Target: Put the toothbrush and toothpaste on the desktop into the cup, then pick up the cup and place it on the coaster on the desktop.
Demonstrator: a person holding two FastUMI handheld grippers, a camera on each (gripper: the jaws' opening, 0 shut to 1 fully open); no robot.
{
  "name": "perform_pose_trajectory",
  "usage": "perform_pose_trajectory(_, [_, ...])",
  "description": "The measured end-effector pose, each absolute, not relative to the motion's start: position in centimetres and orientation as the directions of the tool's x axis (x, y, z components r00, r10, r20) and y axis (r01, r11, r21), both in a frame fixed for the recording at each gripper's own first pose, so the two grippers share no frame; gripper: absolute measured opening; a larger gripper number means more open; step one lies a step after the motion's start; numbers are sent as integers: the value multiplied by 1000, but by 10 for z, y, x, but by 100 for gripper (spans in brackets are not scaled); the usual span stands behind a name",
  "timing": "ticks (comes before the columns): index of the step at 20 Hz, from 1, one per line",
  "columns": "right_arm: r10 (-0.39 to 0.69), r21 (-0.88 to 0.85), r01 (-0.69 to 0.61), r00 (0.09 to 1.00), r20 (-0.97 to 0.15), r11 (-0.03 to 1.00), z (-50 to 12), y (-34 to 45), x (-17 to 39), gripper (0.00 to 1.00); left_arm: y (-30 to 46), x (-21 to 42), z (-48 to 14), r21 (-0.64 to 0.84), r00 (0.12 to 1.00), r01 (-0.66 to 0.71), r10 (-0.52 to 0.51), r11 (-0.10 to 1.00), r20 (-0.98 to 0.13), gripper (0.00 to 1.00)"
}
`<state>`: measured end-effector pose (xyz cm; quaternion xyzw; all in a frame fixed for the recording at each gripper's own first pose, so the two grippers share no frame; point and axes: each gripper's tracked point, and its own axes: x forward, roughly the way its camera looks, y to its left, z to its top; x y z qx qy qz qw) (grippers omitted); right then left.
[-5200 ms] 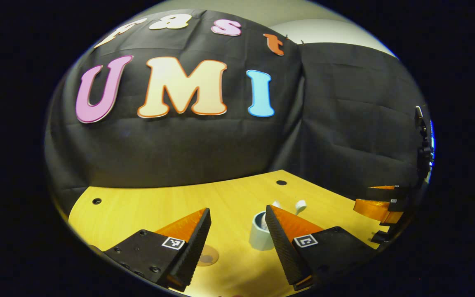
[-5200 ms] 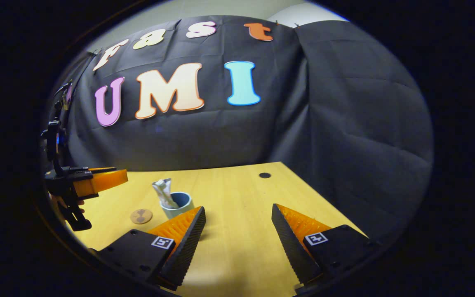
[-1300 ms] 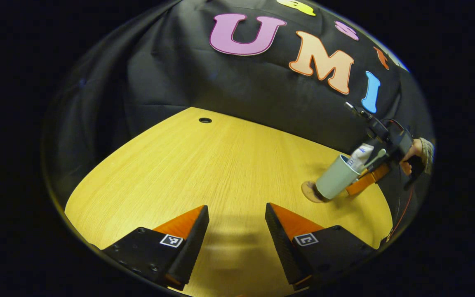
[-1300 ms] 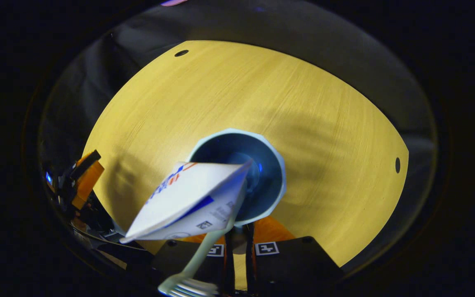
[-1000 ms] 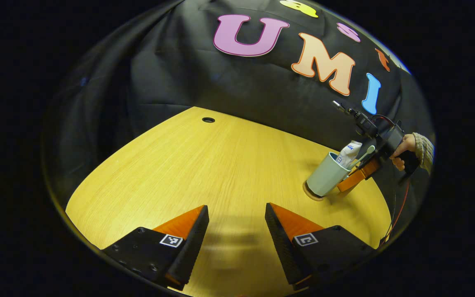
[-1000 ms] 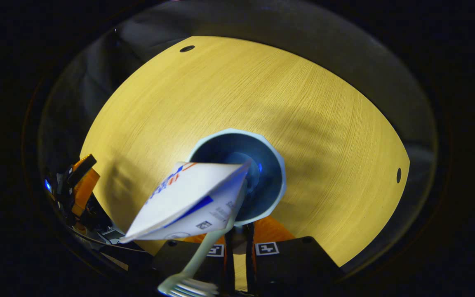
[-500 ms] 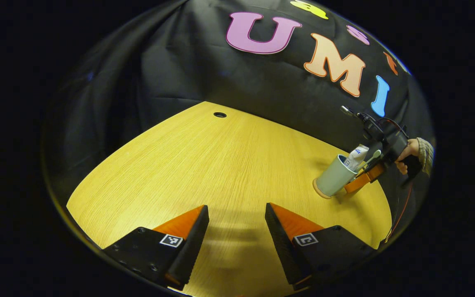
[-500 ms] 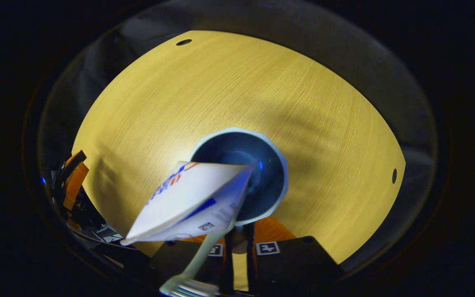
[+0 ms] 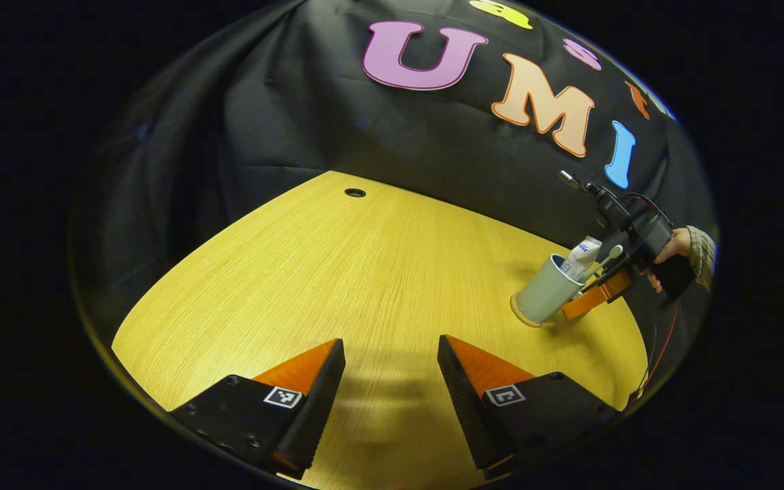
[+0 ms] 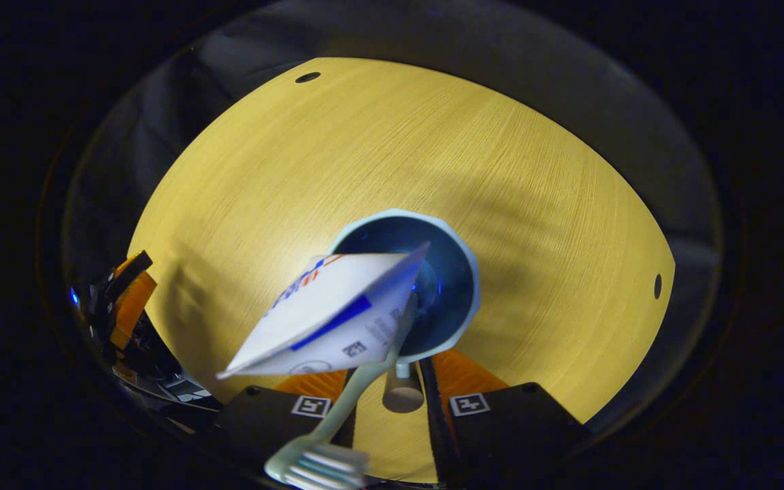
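1. The right gripper [image 10: 392, 401] points down at the desk, its two orange-and-black fingers [image 10: 460, 381] spread a little to either side of the cup's near rim with a gap between them; they look released rather than pressed on the cup.
2. The pale blue cup [image 10: 456, 272] stands just ahead of those fingers, seen from above into its dark inside.
3. The toothpaste [image 10: 331, 313] leans out of the cup toward the camera, flat crimped end nearest.
4. The toothbrush [image 10: 348, 415] also leans out of the cup, its bristled head at the bottom of the right gripper view.
5. In the left gripper view the cup [image 9: 545, 292] sits on the round coaster [image 9: 520, 317] near the desk's right edge, with the right gripper [image 9: 593, 299] close at its side, held by a hand [image 9: 671, 248].
6. The left gripper [image 9: 390, 378] hovers open over bare wooden desk [image 9: 337, 272], well apart from the cup, holding nothing.
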<state>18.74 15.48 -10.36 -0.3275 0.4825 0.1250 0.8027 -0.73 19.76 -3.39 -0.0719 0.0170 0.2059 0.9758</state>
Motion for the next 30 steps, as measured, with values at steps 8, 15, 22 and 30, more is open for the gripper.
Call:
perform_pose_trajectory(8, [9,-307,-459,566,-824,834,-110,154,165,97,169,-2,-25,-17,939,-338,336,941,-76,82])
perform_pose_trajectory(15, [76,-188,-229,803,-591,955,-81,124,150,96,123,17,9,193,960,-264,278,945,-47,81])
perform_pose_trajectory(22, [54,-69,-80,944,-325,994,-44,89,123,100,71,42,34,221,983,-174,182,960,-17,82])
perform_pose_trajectory(30, [2,44,3,992,-125,999,4,40,84,99,60,51,40,218,983,-172,183,961,-31,79])
